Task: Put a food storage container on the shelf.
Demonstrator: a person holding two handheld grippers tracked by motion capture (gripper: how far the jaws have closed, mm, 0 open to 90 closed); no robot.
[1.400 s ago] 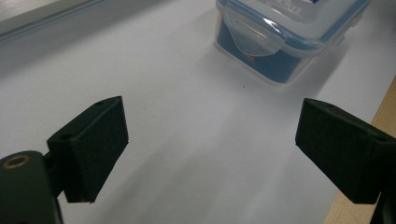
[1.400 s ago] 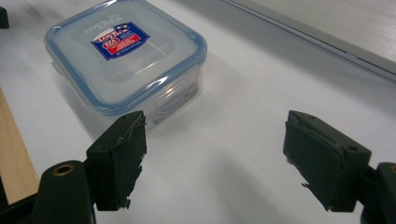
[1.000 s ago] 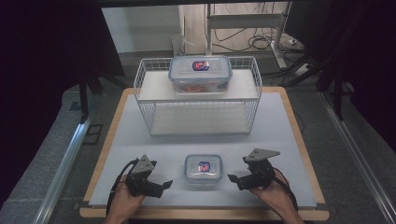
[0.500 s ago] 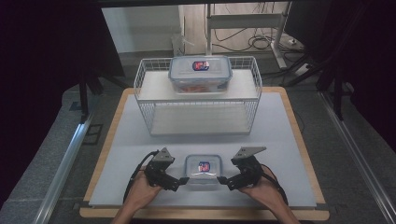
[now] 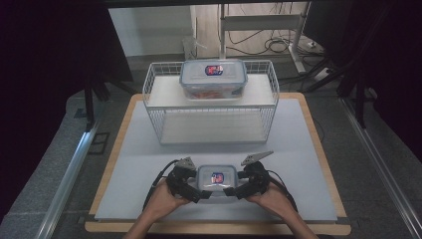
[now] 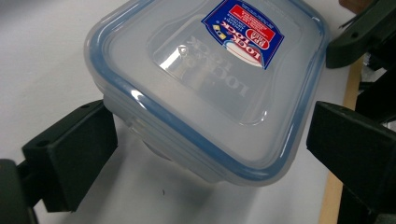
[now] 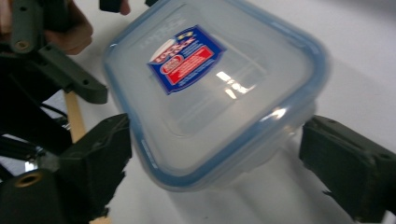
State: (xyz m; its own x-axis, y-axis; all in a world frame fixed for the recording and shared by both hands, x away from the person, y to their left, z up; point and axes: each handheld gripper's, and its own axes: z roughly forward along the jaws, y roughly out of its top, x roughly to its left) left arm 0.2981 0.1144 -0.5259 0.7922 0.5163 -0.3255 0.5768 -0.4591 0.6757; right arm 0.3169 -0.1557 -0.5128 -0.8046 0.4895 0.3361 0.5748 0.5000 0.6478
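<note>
So you've got the big white table (image 5: 149, 164) with the wooden edge under everything, and at the far end sits a white wire basket (image 5: 154, 99) with a shelf on top. On that shelf there's a large clear box (image 5: 213, 78) with a blue-rimmed lid, a red and blue sticker on it, and something orange-red inside, though I can't tell what.

Closer to you, near the front edge of the table, is the small box (image 5: 216, 178), same style: clear plastic, blue seal round the lid, red and blue sticker in the middle. It sits flat on the table, well apart from the basket.

Your left gripper (image 5: 198, 193) is at the box's left side and your right gripper (image 5: 233, 191) is at its right side, so the box sits between the two of them. In the left gripper view the small box (image 6: 205, 88) fills the gap between your spread jaws; the one on the left looks just about touching the box's wall, the other stands a bit clear. In the right gripper view it's a similar story: the small box (image 7: 210, 88) lies between jaws that are spread wide, one close to the lid's rim, the other a little off it. Neither one is pinching it as far as I can see.
</note>
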